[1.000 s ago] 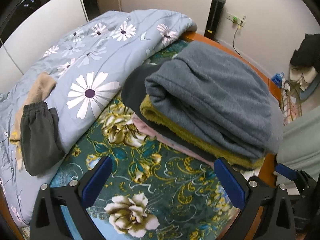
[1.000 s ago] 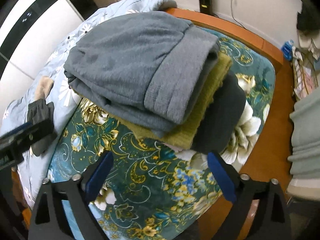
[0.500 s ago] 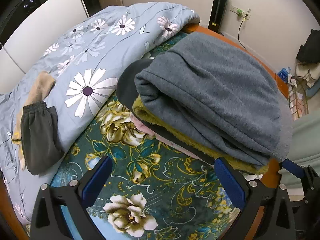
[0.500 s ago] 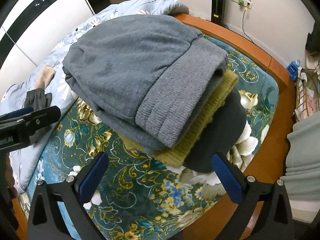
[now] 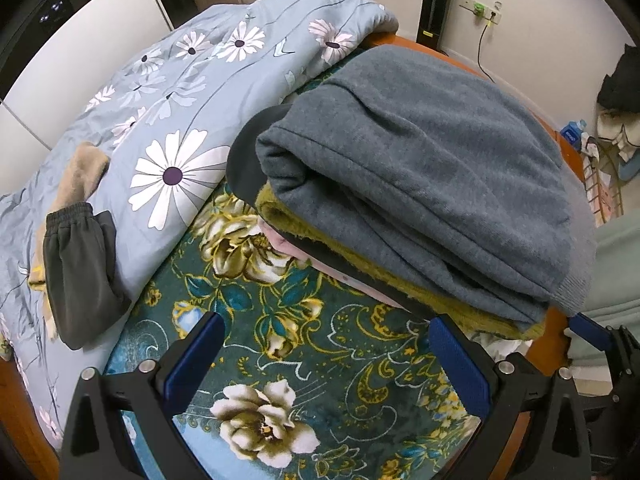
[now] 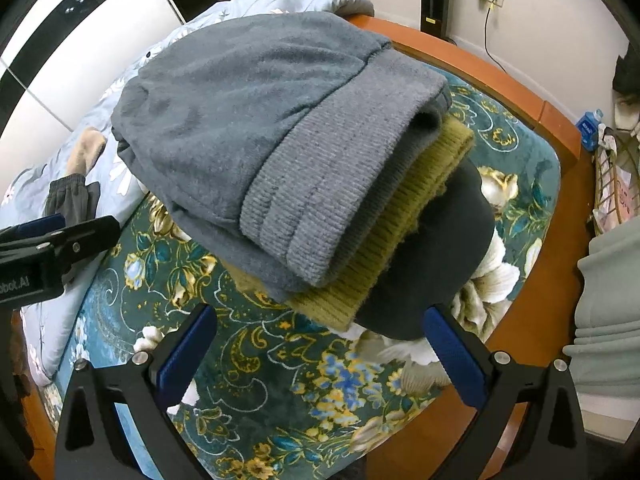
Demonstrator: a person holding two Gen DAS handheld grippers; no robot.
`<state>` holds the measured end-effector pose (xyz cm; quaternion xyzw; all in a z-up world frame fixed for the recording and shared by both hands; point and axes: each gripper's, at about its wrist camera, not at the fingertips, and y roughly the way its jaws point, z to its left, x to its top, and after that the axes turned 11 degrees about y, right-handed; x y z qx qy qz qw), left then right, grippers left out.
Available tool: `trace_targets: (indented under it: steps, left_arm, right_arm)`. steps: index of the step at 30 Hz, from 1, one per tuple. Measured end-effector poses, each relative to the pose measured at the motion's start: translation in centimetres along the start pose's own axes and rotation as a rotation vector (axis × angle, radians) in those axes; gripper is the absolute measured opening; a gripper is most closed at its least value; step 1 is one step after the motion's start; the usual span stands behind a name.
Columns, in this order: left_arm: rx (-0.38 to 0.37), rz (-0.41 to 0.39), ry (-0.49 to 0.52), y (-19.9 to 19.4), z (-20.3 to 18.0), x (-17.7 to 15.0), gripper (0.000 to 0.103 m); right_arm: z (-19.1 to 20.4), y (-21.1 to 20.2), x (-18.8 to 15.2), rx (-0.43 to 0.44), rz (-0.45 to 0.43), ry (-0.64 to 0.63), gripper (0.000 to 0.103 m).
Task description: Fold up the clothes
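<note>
A stack of folded clothes lies on the floral green bedspread (image 5: 280, 320): a grey-blue sweater (image 5: 420, 168) on top, an olive knit (image 5: 360, 272), a pink garment (image 5: 280, 242) and a dark one (image 5: 244, 164) beneath. The stack also shows in the right wrist view, with the sweater (image 6: 256, 120), the olive knit (image 6: 400, 216) and the dark garment (image 6: 440, 248). My left gripper (image 5: 324, 360) is open and empty just in front of the stack. My right gripper (image 6: 316, 352) is open and empty before the stack's other side. Unfolded dark trousers (image 5: 76, 272) and a tan garment (image 5: 80, 176) lie on the quilt at left.
A blue daisy quilt (image 5: 192, 120) is bunched at the left. The orange wooden bed frame (image 6: 540, 208) runs along the right edge. A black tower (image 5: 434, 4) and wall socket (image 5: 480, 8) stand by the far wall. A person's pale green clothing (image 6: 608, 300) is at right.
Both grippers have drawn closer to the stack and risen slightly, so the pile looks larger. The jaws stay open. The clothes have not moved.
</note>
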<state>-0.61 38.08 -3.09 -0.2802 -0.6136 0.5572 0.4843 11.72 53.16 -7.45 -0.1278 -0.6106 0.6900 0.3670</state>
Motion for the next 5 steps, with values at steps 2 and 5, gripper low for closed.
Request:
trace_targets:
  steps: [2, 5]
  left_arm:
    - [-0.001, -0.009, 0.009, -0.35, -0.22, -0.15, 0.103]
    - [-0.007, -0.017, 0.010, -0.70, -0.26, -0.37, 0.103]
  right_arm:
    - [0.08, -0.03, -0.01, -0.003, 0.001, -0.005, 0.103]
    - [0.36, -0.09, -0.07, -0.011, 0.002, -0.016, 0.103]
